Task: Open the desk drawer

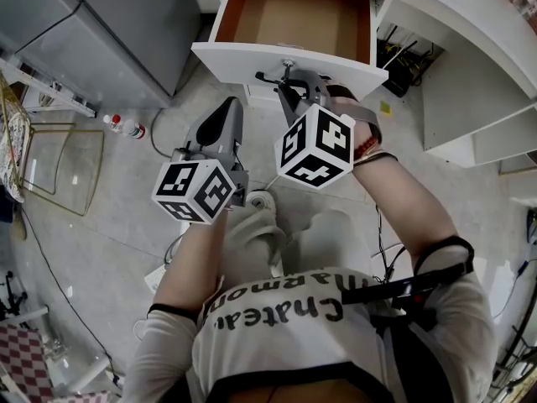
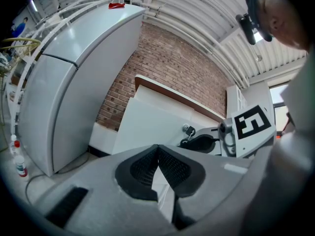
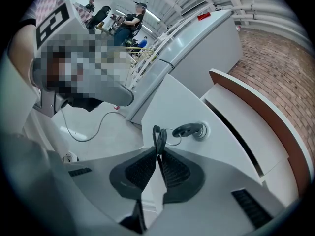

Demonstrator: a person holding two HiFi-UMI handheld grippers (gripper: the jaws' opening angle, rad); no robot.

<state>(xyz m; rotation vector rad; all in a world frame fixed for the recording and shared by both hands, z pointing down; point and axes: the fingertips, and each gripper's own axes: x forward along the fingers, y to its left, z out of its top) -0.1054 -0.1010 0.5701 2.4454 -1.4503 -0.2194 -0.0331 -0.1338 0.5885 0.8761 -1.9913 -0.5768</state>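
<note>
The white desk drawer (image 1: 252, 60) stands pulled out at the top of the head view, its brown inside (image 1: 294, 15) showing and empty. A black key (image 3: 189, 130) sits in the lock on the drawer front (image 3: 197, 102). From it a ring leads to a second black key (image 3: 158, 135), and my right gripper (image 3: 158, 154) is shut on that one. In the head view the right gripper (image 1: 283, 82) touches the drawer front just below the lock. My left gripper (image 1: 228, 114) hangs lower left, apart from the drawer, shut and empty (image 2: 157, 150).
A grey refrigerator (image 1: 101, 32) stands left of the drawer. Two small bottles (image 1: 126, 127) and a cable lie on the floor beside it. A glass-topped frame (image 1: 59, 166) is at far left. White desk shelving (image 1: 470, 99) runs along the right, with cables underneath.
</note>
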